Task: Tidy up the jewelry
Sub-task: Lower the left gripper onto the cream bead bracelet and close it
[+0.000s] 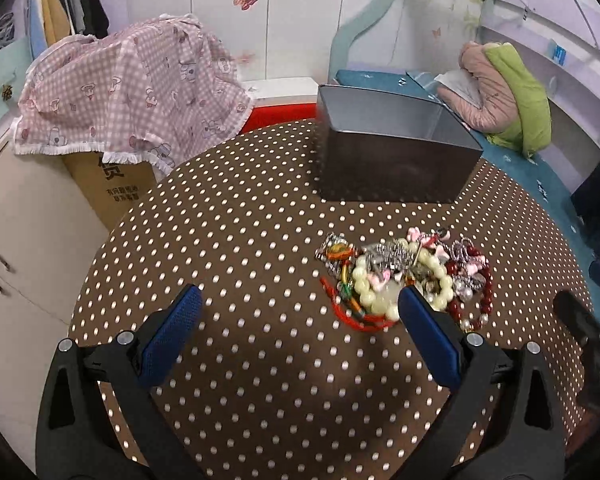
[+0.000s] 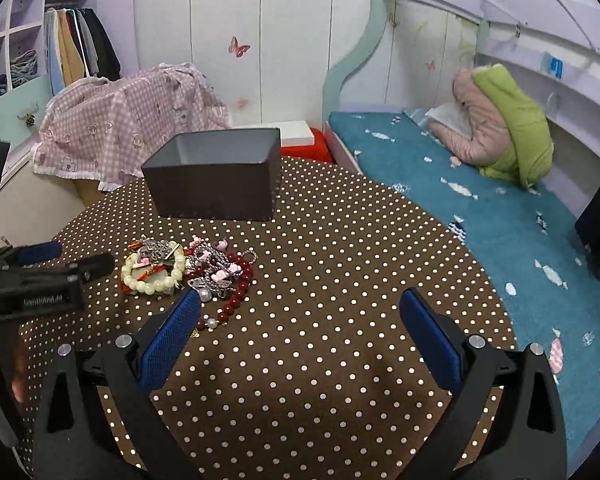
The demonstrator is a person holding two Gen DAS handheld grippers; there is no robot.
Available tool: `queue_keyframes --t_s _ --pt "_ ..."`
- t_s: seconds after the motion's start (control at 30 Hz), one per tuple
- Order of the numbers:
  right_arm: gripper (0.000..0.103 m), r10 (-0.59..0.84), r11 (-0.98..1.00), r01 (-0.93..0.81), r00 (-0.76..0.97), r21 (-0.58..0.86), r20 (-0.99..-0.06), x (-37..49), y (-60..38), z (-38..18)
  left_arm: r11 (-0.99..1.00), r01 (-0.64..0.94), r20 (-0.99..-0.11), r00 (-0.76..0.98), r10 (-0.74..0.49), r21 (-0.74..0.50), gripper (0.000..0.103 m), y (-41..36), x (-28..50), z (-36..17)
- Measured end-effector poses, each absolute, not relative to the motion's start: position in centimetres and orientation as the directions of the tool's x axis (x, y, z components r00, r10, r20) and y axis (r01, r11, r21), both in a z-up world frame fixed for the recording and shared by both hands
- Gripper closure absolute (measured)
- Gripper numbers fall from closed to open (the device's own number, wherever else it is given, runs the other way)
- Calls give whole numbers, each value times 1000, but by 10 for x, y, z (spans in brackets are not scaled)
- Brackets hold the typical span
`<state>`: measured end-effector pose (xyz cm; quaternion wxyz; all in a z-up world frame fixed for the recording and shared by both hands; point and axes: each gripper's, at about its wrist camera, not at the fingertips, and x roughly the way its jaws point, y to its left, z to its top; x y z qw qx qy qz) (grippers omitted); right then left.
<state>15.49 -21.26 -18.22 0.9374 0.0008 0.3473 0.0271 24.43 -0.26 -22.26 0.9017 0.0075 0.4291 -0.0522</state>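
Left gripper [image 1: 300,312]: blue-padded fingers [image 1: 172,336] spread wide, nothing between them, above the surface. Its right finger tip overlaps the near edge of the jewelry pile [image 1: 408,276] in the left wrist view; contact cannot be told.

Right gripper [image 2: 300,316]: fingers [image 2: 428,332] also spread wide, holding nothing. Pile sits at its 11 o'clock, with the left finger tip just beside the nearest red beads.

Jewelry pile: one tangled heap near the middle of the surface. On the near-left side is a pale cream bead bracelet [image 2: 152,276]. A dark red bead strand [image 2: 236,288] trails toward the right gripper, ending in a few white pearl-like beads. Silver chain, small pink charms and a red cord [image 1: 352,316] with coloured beads are mixed in. Individual pieces are hard to separate.

Surface [image 2: 320,360]: round, covered in brown cloth with white polka dots.

Box [image 2: 216,172]: dark grey, open-topped, square, at 12 o'clock beyond the pile and apart from it. Grey inner walls visible; floor hidden, contents cannot be told.

Room, farther: cardboard carton under a pink gingham cloth [image 1: 132,88] at 10 o'clock; bed with teal cover [image 2: 480,208] at 2 o'clock, pink and green jackets [image 2: 500,128] heaped on it; pale wall with butterfly stickers [image 2: 238,46]; hanging clothes [image 2: 80,48] at far left.
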Motion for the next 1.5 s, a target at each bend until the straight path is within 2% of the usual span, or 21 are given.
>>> queue_keyframes --t_s 0.03,0.1,0.13,0.37,0.5,0.53,0.67,0.9,1.1,1.5 --pt "7 58 998 -54 753 27 -655 158 -215 -184 994 105 -780 620 -84 -23 7 -5 247 -222" --pt "7 72 997 -62 746 39 -662 161 -216 -186 992 122 -799 597 -74 0 24 -12 253 -227" --pt "7 80 997 -67 741 45 -666 162 -216 -188 992 129 -809 582 -77 -2 38 -13 255 -230" --pt "7 94 996 -61 720 72 -687 164 -224 -196 987 151 -829 544 -129 -55 39 -15 261 -239" --pt "7 99 995 -59 719 82 -688 165 -226 -197 986 164 -827 550 -118 -31 39 -18 257 -242" --pt "7 103 994 -62 720 85 -686 165 -226 -196 986 160 -827 549 -122 -40 42 -15 257 -242" --pt "7 107 994 -72 716 79 -690 165 -225 -197 981 190 -834 532 -144 -49 75 -16 248 -243" --pt "7 111 994 -76 705 81 -701 165 -220 -201 977 208 -841 521 -147 -42 78 -11 238 -244" --pt "7 108 994 -89 687 64 -719 168 -214 -206 971 240 -844 519 -136 -8 93 -2 226 -243" --pt "7 117 993 -97 659 70 -743 170 -209 -215 965 248 -835 511 -204 -84 93 19 221 -243"
